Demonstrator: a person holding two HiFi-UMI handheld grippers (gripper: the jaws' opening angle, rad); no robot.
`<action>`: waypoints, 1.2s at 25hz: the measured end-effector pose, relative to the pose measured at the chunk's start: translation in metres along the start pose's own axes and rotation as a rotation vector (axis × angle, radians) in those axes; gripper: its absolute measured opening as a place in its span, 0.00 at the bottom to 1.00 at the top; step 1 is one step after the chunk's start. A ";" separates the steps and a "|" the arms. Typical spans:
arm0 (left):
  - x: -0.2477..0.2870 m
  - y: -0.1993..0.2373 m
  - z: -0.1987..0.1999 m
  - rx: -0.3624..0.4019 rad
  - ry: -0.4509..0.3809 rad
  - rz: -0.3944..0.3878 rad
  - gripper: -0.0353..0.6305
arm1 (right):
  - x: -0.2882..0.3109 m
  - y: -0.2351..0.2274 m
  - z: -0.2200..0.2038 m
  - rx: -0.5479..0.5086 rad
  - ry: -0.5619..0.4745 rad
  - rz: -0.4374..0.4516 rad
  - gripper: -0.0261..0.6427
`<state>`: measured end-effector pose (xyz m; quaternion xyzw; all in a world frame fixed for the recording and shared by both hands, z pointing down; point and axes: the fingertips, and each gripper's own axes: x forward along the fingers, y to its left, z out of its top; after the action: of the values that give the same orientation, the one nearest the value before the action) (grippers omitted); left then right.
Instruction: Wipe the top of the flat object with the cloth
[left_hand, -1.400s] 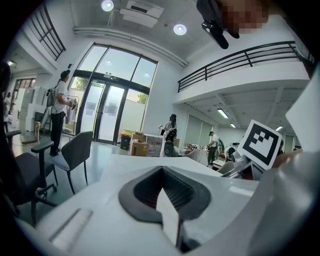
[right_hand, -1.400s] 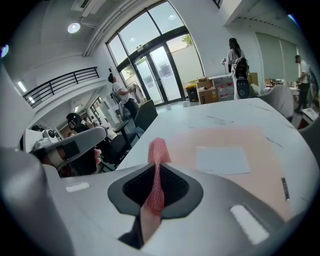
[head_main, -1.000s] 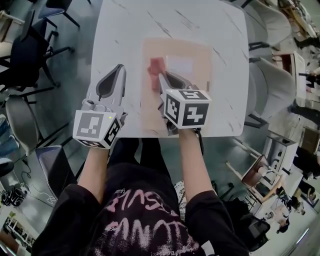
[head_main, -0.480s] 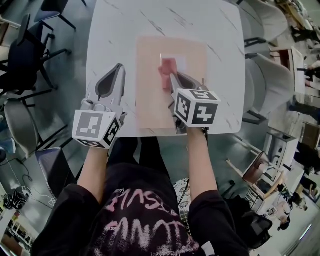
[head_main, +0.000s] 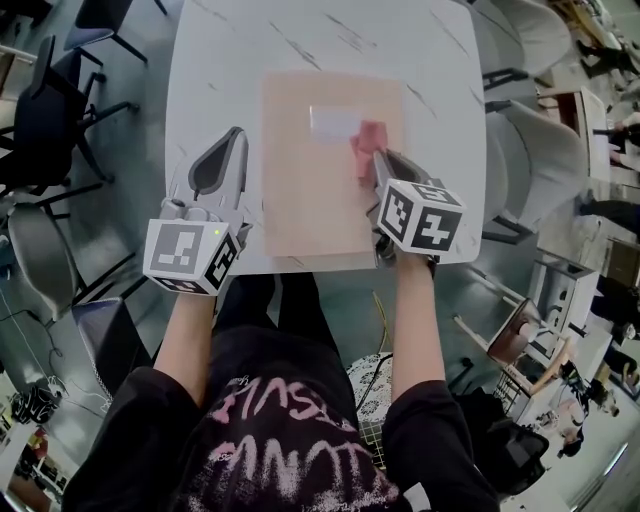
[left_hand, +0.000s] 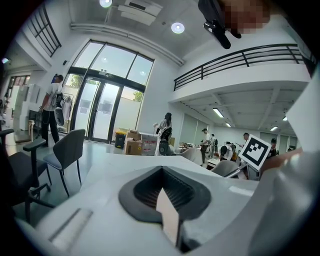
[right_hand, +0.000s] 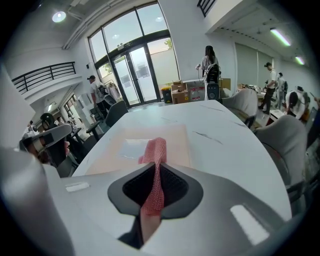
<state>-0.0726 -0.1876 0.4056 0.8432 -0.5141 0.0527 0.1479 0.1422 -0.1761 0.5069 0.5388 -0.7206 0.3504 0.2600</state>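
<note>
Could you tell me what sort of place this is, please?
Probably a large open-plan office or workshop hall: tall glass doors, a railed mezzanine, and office chairs around a white table.

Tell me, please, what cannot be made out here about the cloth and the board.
- Cloth: head view, near end hidden inside the right gripper.
- Board: head view, near right corner covered by that gripper's marker cube.
- Pale patch on the board: glare, wetness or label, too washed out to tell.

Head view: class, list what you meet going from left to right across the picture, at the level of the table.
Black chair → left claw → flat board, pink cloth on its right part → grey chair.
</note>
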 end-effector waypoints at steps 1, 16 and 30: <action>0.000 0.000 -0.001 -0.001 0.001 0.001 0.05 | -0.001 -0.005 0.000 0.005 -0.001 -0.009 0.11; 0.001 -0.005 0.000 0.002 -0.006 -0.006 0.05 | -0.010 -0.014 0.007 0.025 -0.039 -0.020 0.11; -0.006 -0.007 0.011 0.011 -0.024 -0.017 0.05 | -0.029 -0.001 0.028 0.028 -0.102 -0.009 0.11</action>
<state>-0.0695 -0.1829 0.3924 0.8490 -0.5084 0.0441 0.1373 0.1519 -0.1813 0.4677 0.5628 -0.7256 0.3313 0.2168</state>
